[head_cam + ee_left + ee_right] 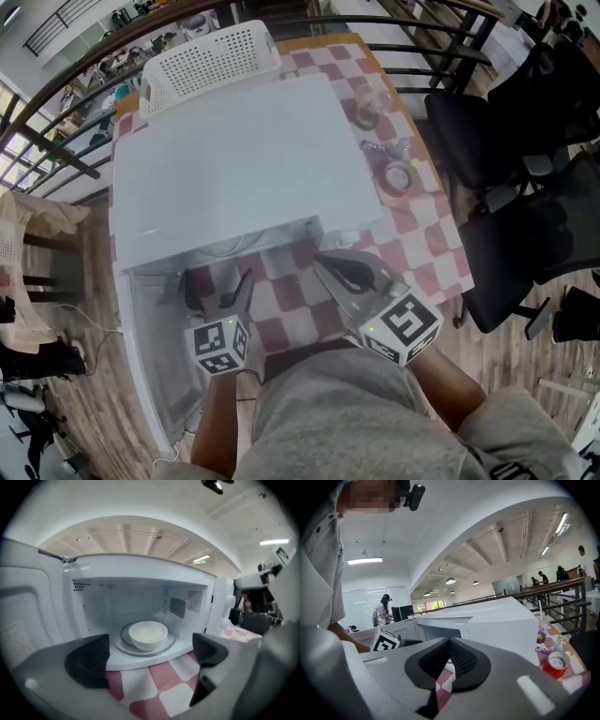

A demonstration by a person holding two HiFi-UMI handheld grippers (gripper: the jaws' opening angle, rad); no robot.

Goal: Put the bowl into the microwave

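Bowl (147,634): inside open microwave (140,579). Left hand-held gripper (149,656): jaws wide apart, empty. Right hand-held gripper (449,660): jaws together, empty.

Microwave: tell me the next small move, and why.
Probably draw the left claw back and swing the open white microwave door shut: the white round bowl already sits on the glass turntable inside, and the claw is open and empty.
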